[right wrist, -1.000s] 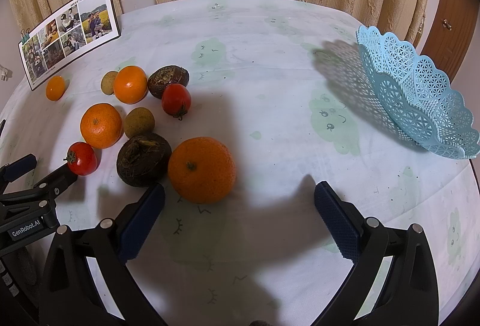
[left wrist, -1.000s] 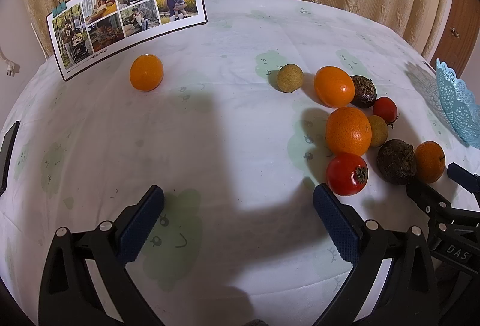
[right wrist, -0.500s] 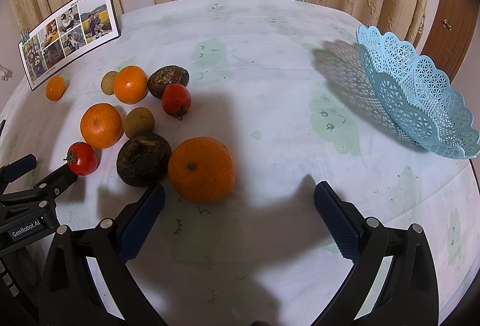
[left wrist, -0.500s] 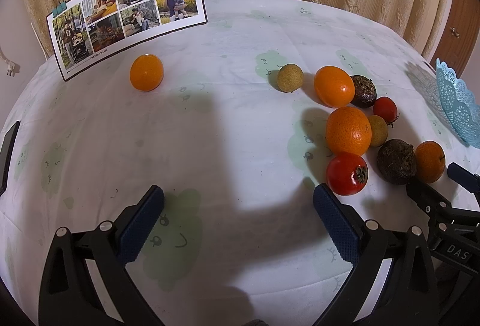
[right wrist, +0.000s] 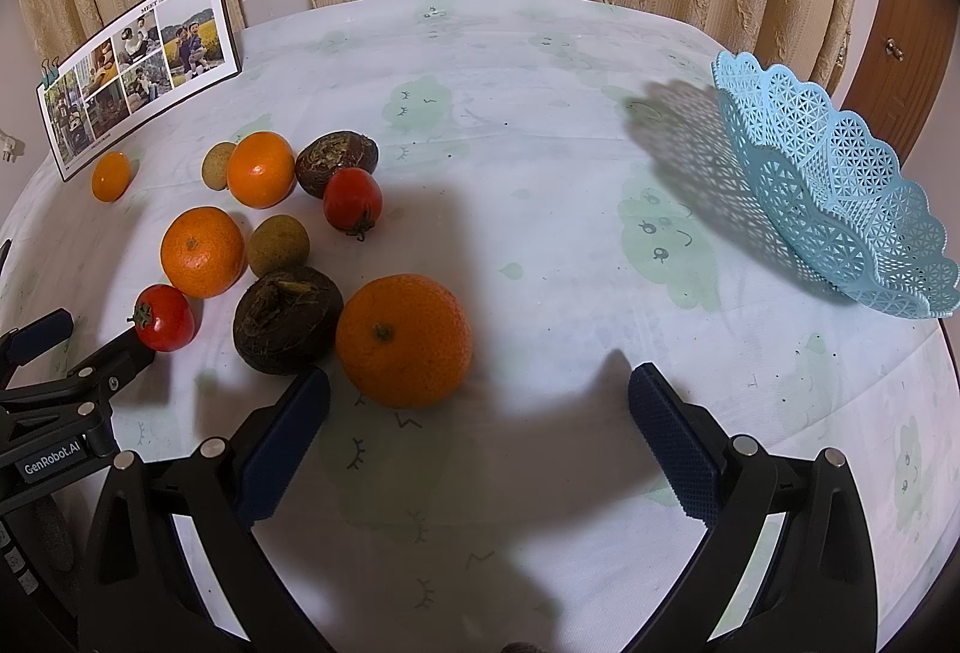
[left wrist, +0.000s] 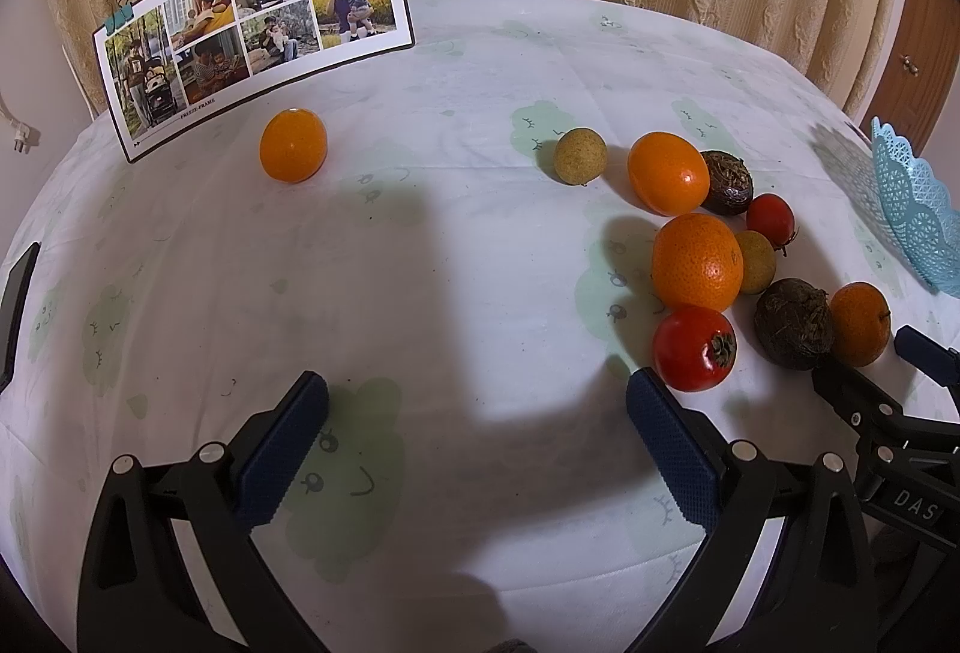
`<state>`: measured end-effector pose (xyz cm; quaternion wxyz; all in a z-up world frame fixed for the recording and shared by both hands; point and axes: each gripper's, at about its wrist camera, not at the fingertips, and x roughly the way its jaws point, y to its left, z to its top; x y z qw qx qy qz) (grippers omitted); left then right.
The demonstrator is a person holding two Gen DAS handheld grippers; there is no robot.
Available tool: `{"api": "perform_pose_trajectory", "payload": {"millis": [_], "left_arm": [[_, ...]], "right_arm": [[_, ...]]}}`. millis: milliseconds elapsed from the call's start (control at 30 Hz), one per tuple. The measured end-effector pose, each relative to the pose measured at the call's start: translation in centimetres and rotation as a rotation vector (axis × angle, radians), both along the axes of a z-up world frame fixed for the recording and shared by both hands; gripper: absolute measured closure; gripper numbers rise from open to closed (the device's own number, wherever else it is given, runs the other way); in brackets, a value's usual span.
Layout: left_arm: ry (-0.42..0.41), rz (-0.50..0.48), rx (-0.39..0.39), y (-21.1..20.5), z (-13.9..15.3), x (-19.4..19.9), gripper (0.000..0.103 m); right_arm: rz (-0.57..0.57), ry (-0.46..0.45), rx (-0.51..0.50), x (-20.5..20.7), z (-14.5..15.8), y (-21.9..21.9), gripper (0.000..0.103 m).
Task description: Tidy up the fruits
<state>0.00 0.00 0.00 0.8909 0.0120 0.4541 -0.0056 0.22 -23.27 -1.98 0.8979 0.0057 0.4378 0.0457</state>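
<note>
Several fruits lie on a white tablecloth. In the right wrist view a big orange (right wrist: 403, 340) sits just ahead of my open, empty right gripper (right wrist: 479, 401), beside a dark brown fruit (right wrist: 287, 318). A light blue lattice basket (right wrist: 840, 185) stands tilted at the far right. In the left wrist view my left gripper (left wrist: 477, 407) is open and empty over bare cloth. A red tomato (left wrist: 694, 348) lies by its right finger. An orange (left wrist: 697, 261), another dark fruit (left wrist: 793, 324) and a lone small orange (left wrist: 293, 145) lie further off.
A photo board (left wrist: 252, 23) with clips stands at the back left of the round table (left wrist: 420, 257). Curtains hang behind. The table's edge curves close behind the basket. More oranges, tomatoes and greenish round fruits cluster left of the right gripper (right wrist: 258, 209).
</note>
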Motion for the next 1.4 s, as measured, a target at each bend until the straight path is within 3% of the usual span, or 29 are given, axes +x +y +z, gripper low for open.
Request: {"api": "perform_pose_trajectory", "payload": {"millis": [867, 1133, 1400], "left_arm": [[0.004, -0.009, 0.007, 0.0, 0.0, -0.1, 0.005], [0.010, -0.048, -0.031, 0.7, 0.3, 0.2, 0.005], [-0.046, 0.065, -0.054, 5.0, 1.8, 1.5, 0.005]], "right_arm": [[0.063, 0.013, -0.003, -0.2, 0.0, 0.0, 0.002], [0.122, -0.051, 0.034, -2.1, 0.9, -0.1, 0.002], [0.118, -0.066, 0.106, -2.2, 1.3, -1.4, 0.002]]}}
